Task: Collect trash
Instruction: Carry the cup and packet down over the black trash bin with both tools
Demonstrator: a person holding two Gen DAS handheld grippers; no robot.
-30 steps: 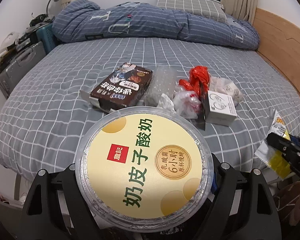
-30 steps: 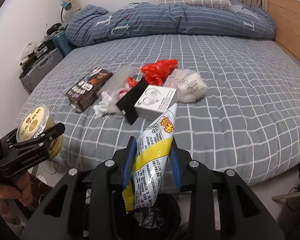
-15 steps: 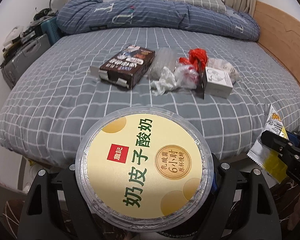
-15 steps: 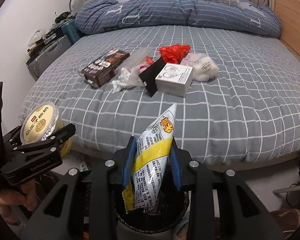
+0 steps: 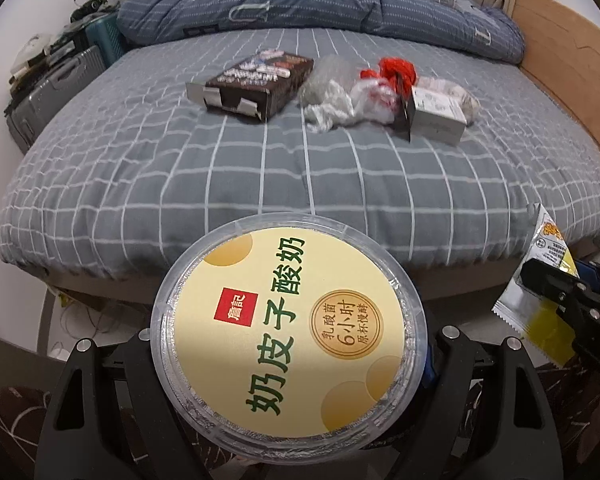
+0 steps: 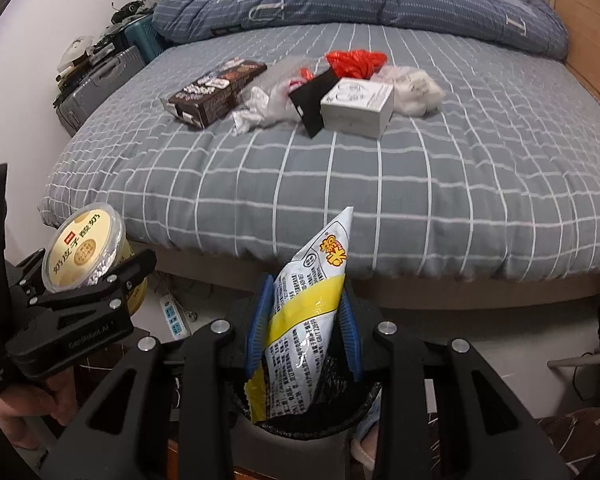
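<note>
My left gripper (image 5: 288,364) is shut on a round yogurt cup (image 5: 288,332) with a yellow lid, which fills the lower left wrist view and shows again, yogurt cup (image 6: 84,252), at the left of the right wrist view. My right gripper (image 6: 304,320) is shut on a white and yellow snack wrapper (image 6: 304,312), held upright just above a black-lined trash bin (image 6: 300,420). On the grey checked bed (image 6: 380,184) lie a brown carton (image 6: 216,92), crumpled clear plastic (image 6: 268,104), a red bag (image 6: 356,62) and a white box (image 6: 358,108).
A folded blue duvet (image 6: 340,0) lies along the bed's far side. Suitcases (image 6: 96,84) stand against the left wall. A power strip (image 6: 174,316) lies on the floor under the bed's edge. A wooden headboard (image 5: 568,64) runs along the right.
Both grippers have drawn back from the bed and sunk, each still holding its item. The bed's front edge and the floor now show, and the bin sits closer under the wrapper.
</note>
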